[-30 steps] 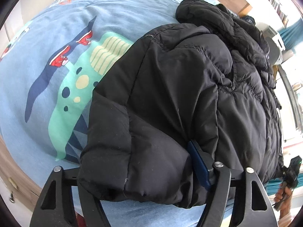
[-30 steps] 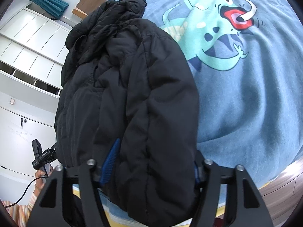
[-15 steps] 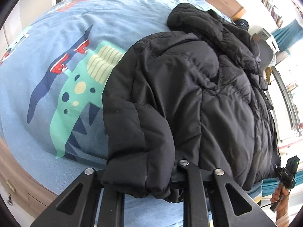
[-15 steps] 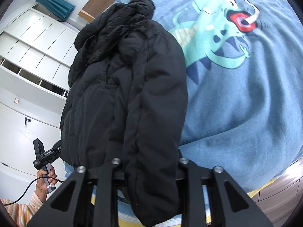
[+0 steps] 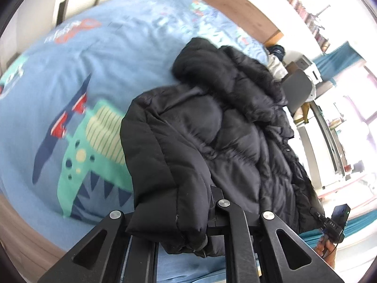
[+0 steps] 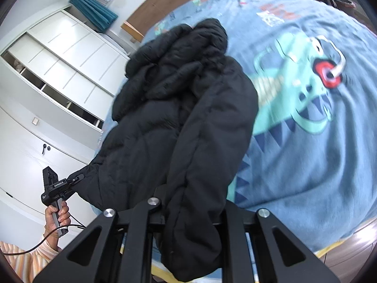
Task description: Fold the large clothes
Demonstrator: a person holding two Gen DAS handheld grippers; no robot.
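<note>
A black puffer jacket (image 5: 223, 129) lies lengthwise on the blue dinosaur-print duvet (image 5: 70, 94), hood at the far end. My left gripper (image 5: 179, 219) has its jaws closing tight on the near hem corner, which hangs bunched over the fingers. In the right wrist view the same jacket (image 6: 183, 118) stretches away, and my right gripper (image 6: 190, 212) has its jaws closing tight on the other hem corner. Each view also shows the opposite gripper pinching the hem: the right gripper (image 5: 315, 214) and the left gripper (image 6: 76, 179), held by a hand (image 6: 57, 214).
The duvet (image 6: 318, 153) spreads wide beside the jacket. A white wardrobe (image 6: 47, 82) stands on one side of the bed. A wooden headboard (image 5: 235, 4) is beyond the hood, and a grey chair (image 5: 297, 89) stands by the window side.
Both grippers went from open around the jacket's hem to shut on it. Both then rose, lifting the hem corners off the duvet so the near end now hangs.
</note>
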